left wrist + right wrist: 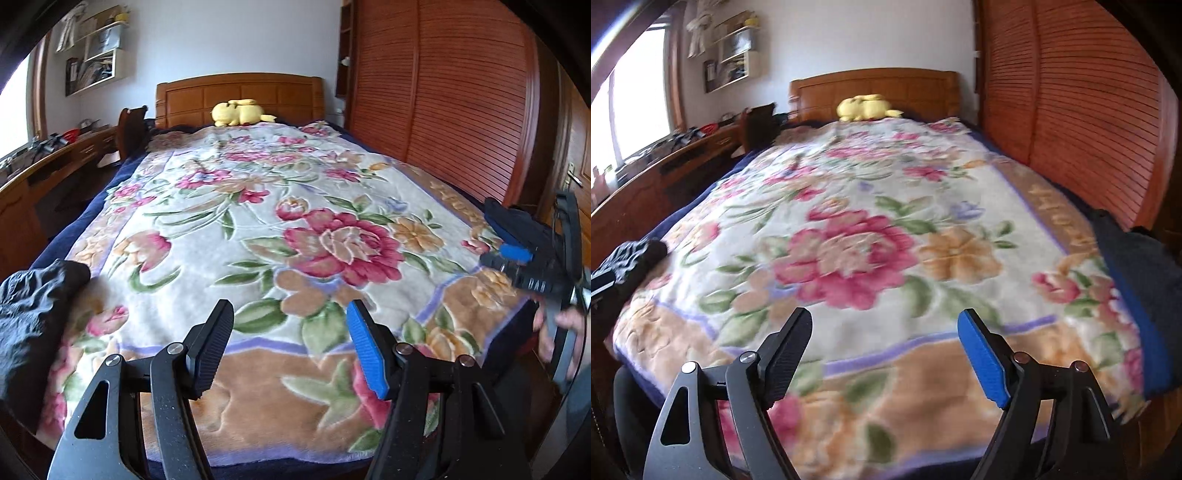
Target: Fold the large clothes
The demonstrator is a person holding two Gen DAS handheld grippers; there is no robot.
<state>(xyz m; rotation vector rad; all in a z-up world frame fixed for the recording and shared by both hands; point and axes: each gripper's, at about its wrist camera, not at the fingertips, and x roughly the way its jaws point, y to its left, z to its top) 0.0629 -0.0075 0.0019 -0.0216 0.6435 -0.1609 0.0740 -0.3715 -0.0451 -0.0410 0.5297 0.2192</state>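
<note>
Black, crumpled cloth (33,317), most likely the garment to be folded, lies bunched at the near left corner of the bed (62,236) in the left wrist view, partly hanging off the edge of the flowered blanket (258,229). The left gripper (291,347) hovers over the near edge with its jaws apart and nothing between them. At the near right corner the right gripper (517,258), gripped by a hand (565,332), shows beside a second dark heap (513,218); whether that is another garment I cannot tell. In the right wrist view, which is blurred, the right gripper (886,347) also stands wide apart and empty above the near edge, the black cloth (631,258) at the near left corner and dark blue fabric (1134,266) along the right edge. The risks I see: the bunched garment could slide off the corner if tugged by one layer only; a jaw could pinch the plush blanket along with the cloth and drag it askew; and a fast, blurred approach could miss the hem altogether.
</note>
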